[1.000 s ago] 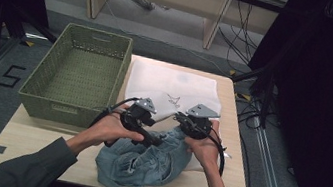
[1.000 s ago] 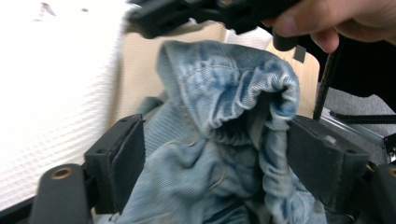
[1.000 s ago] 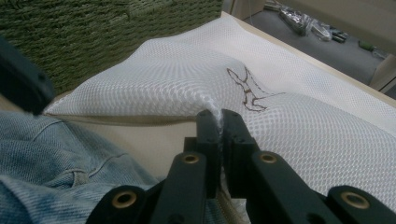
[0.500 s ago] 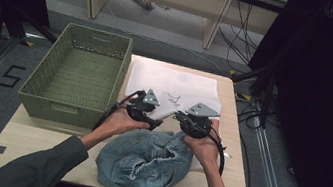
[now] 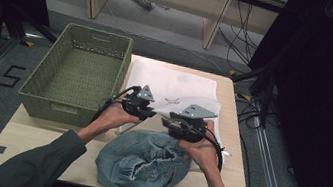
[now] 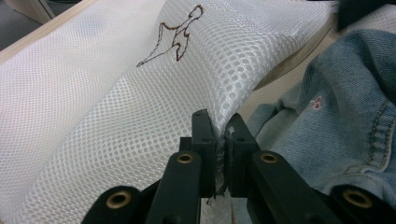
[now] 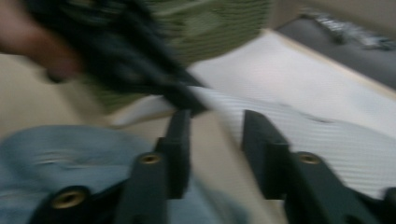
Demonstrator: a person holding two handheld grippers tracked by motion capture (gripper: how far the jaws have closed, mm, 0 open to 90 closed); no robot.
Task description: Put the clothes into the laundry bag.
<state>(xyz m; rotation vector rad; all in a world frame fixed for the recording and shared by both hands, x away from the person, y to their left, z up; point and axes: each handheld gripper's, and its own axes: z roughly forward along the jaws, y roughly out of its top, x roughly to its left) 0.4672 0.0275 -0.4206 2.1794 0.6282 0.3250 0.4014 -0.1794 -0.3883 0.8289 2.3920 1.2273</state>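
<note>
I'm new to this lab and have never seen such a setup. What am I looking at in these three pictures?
A person sits at a wooden table and holds a two-jaw tool in each hand. One picture looks down from above; the other two come from cameras riding on the tools, looking along their black jaws.

On the table lie a green basket, a white mesh bag and a bunched denim garment.

The left tool has just closed and pinches the edge of the mesh bag. The right tool has just been opening; its jaws stand apart with nothing between them, above the denim and the bag's edge, though that picture is blurred.
</note>
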